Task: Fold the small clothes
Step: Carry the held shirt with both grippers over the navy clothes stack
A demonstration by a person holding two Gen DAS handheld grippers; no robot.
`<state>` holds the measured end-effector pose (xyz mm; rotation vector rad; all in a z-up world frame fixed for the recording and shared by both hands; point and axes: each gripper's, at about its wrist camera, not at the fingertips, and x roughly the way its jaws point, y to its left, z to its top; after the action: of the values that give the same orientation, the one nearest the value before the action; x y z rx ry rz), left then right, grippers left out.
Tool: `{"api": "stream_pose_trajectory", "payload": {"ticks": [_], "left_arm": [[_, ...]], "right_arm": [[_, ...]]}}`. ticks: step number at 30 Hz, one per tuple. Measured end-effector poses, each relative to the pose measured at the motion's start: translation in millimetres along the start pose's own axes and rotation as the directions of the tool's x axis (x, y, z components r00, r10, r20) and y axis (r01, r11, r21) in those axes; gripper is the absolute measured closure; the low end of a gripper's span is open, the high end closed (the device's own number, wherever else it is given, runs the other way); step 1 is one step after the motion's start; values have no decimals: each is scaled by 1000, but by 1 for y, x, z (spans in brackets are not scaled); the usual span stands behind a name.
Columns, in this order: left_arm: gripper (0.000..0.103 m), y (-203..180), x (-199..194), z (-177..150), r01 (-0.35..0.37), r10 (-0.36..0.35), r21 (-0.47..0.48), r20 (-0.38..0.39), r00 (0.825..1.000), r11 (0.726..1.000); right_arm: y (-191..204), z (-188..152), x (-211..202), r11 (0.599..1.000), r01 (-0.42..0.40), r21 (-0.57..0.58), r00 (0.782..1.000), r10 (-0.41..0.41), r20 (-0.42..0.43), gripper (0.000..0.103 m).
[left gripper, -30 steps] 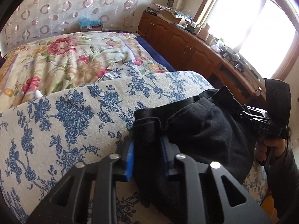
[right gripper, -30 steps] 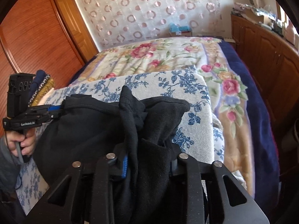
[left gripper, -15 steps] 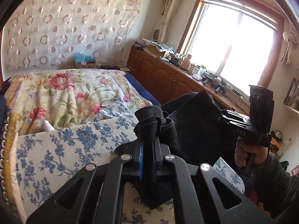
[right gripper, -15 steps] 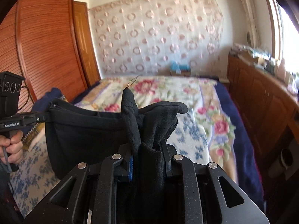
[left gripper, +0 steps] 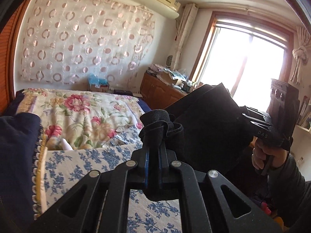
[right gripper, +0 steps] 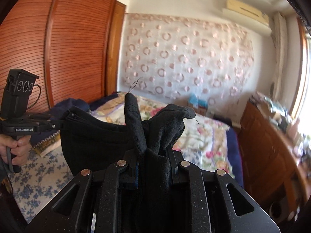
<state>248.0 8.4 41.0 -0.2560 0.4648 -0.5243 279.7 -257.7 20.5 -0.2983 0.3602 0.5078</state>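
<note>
Bed (left gripper: 81,116) with floral quilt and blue-print sheet fills the lower view. Black garment (left gripper: 210,128) hangs in the air above it, stretched between both claws. Left claw (left gripper: 153,155) clamps one bunched corner; right claw (right gripper: 153,155) clamps the other.

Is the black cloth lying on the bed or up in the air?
Up in the air. The black cloth hangs between the left gripper and right gripper, each pinching a bunched corner above the bed.
</note>
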Motion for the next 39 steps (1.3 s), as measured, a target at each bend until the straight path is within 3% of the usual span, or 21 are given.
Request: {"api": "stream_pose_trajectory", "payload": {"ticks": [8, 14, 19, 24, 29, 33, 35, 39], "left_arm": [[100, 16, -102, 3, -116, 115, 1, 130, 985, 993], [100, 33, -184, -6, -247, 248, -31, 211, 945, 968], [100, 50, -231, -21, -357, 359, -51, 235, 903, 933], [100, 96, -229, -39, -419, 432, -106, 191, 881, 902], [100, 164, -197, -66, -448, 473, -207, 93, 876, 870], [100, 201, -181, -74, -442, 470, -259, 58, 881, 859], [100, 205, -179, -72, -430, 461, -267, 65, 885, 863], [100, 211, -185, -72, -433, 470, -287, 73, 880, 855]], "right_arm": [[69, 57, -9, 984, -93, -151, 991, 105, 77, 85], [129, 94, -6, 945, -227, -236, 959, 259, 115, 85], [185, 119, 5, 885, -350, -306, 910, 399, 114, 85], [228, 134, 63, 834, -461, -303, 869, 494, 36, 85], [269, 131, 156, 814, -492, -307, 866, 495, -75, 85], [290, 137, 217, 795, -515, -320, 856, 496, -144, 85], [297, 141, 232, 780, -528, -336, 848, 507, -156, 85], [310, 157, 236, 716, -581, -387, 806, 572, -151, 85]]}}
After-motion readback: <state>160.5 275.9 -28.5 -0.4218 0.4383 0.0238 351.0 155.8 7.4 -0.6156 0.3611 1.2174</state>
